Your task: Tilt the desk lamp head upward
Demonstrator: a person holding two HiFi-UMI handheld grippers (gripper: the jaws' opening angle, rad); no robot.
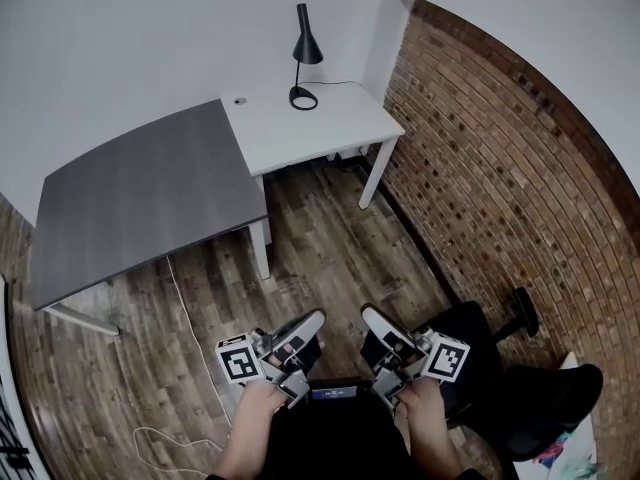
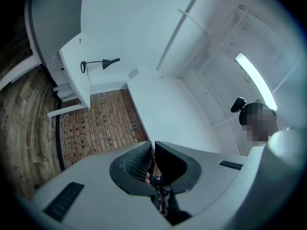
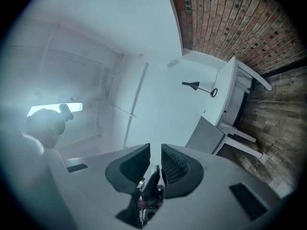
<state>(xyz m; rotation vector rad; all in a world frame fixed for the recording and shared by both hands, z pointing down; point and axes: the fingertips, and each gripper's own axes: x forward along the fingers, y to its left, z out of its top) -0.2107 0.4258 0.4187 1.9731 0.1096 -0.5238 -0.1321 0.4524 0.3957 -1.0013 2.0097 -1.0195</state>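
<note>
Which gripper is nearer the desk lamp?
Left, marginally. Both are far from the desk lamp; the left gripper lines up with it, the right gripper sits off to its side.

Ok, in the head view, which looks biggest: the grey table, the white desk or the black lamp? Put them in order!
1. grey table: looks biggest, though it is also nearer the camera.
2. white desk: middle.
3. black lamp: smallest by far, standing on the white desk.
</note>
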